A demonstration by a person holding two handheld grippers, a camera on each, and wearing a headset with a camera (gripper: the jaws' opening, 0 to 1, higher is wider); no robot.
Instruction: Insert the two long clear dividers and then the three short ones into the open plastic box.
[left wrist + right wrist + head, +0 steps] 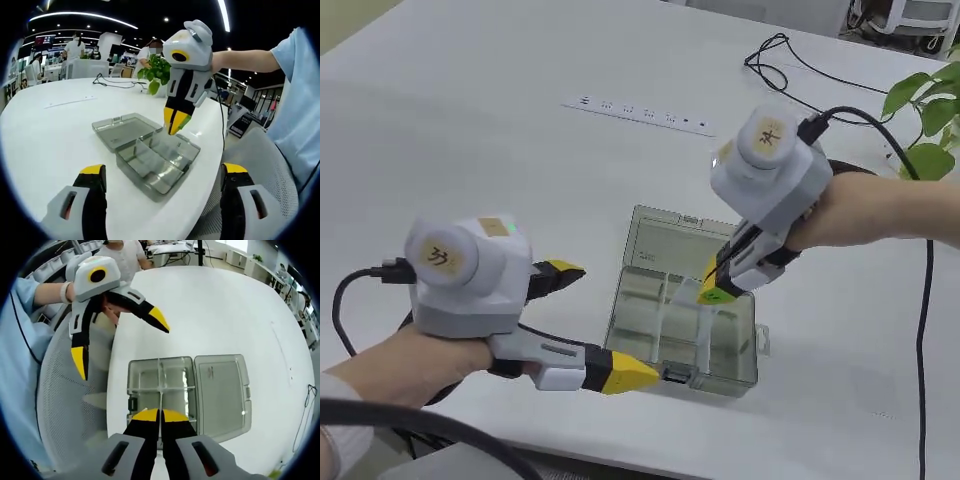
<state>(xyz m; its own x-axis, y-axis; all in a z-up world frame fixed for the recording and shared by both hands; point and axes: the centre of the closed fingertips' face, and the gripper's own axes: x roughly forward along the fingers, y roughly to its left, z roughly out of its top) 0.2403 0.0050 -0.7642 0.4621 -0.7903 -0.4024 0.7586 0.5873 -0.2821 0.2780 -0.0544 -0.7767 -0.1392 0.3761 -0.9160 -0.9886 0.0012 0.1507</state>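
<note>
The open plastic box point(720, 378) sat near your edge of the white table point(470, 130), its lid point(665, 238) laid flat behind it so the tray was reachable from straight above. At least one clear wall stood inside; the count was hard to tell through clear plastic. A clear divider point(160, 401) ran edge-on out of your right gripper point(715, 290), whose jaws were pressed together on it, pinching its top edge. That grip probably left the lower edge free to find the wall slots. You had that gripper pitched steeply down with its tips just over the tray, which suits a drop-in from above. I could not tell whether the piece was a long or a short one, nor whether it was seated. Your left gripper point(605, 322) hung just beside the box's left side with its jaws spread wide and nothing between them — likely parked there to steady the box if it slid, without blocking the tray. My guess was mid-insertion, with more dividers to go. Farther out were a power strip point(640, 113) and a plant point(930, 110) — both well apart from the work.
</note>
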